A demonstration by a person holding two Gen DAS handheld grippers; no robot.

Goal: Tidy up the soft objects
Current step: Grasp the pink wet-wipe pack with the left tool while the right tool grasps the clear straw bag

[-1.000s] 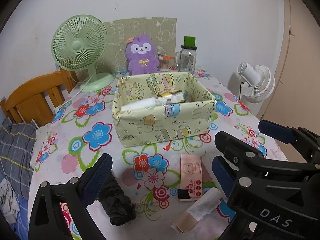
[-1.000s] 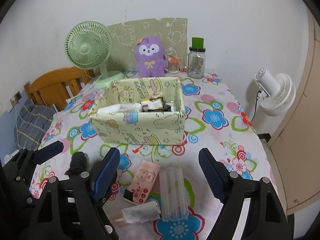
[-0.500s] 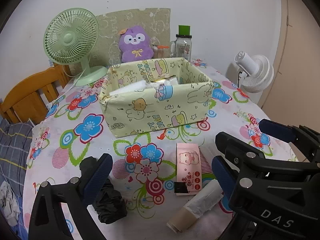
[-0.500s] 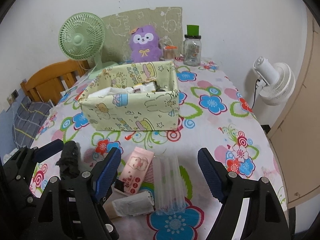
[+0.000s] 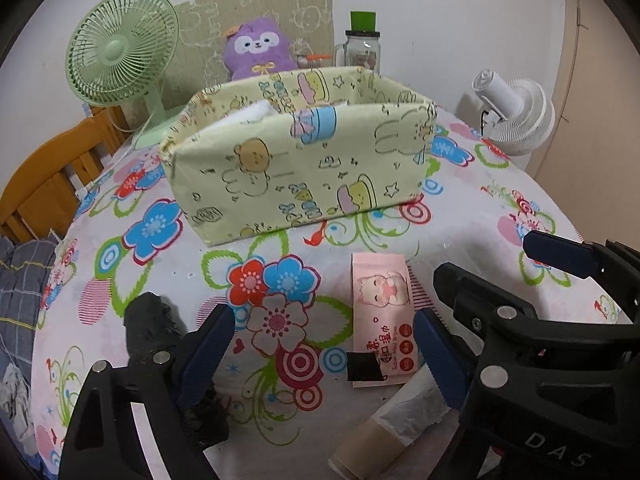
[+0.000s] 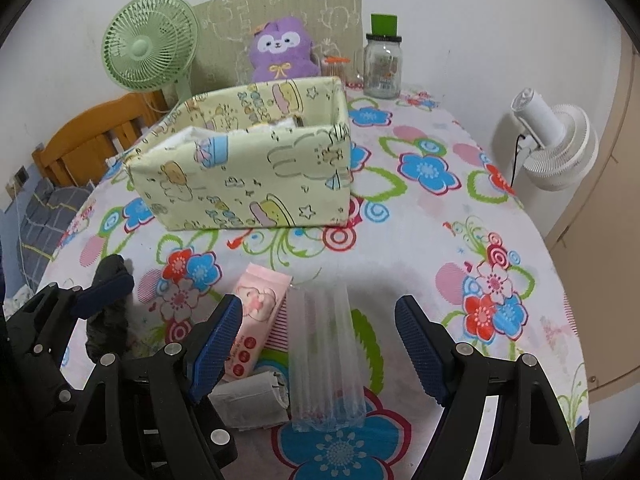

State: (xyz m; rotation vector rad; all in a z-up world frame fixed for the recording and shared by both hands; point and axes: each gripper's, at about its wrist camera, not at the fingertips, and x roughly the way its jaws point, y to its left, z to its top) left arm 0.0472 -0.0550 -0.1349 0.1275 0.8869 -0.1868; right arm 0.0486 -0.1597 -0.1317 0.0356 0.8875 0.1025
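Note:
A yellow-green fabric box [image 5: 296, 160] [image 6: 248, 172] with soft packs inside stands mid-table. In front of it lie a pink wipes pack [image 5: 380, 320] [image 6: 256, 320], a white-wrapped roll [image 5: 392, 420] [image 6: 252, 400], a clear plastic pack [image 6: 324, 352] and a black crumpled lump [image 5: 152, 332] [image 6: 108, 320]. My left gripper [image 5: 320, 356] hovers low with its jaws closing; the pink pack lies under the gap and neither pad touches it. My right gripper [image 6: 318, 350] is open, its fingers on either side of the clear pack and apart from it.
At the back stand a green fan [image 5: 120, 60], a purple plush [image 5: 258, 50] and a green-lidded glass jar [image 5: 362, 46]. A white fan [image 5: 516, 112] sits off the table's right edge and a wooden chair [image 5: 52, 176] off its left. A floral cloth [image 6: 440, 220] covers the table.
Both grippers have sunk toward the table, so the box and loose items look larger and nearer. The left jaws have narrowed a little.

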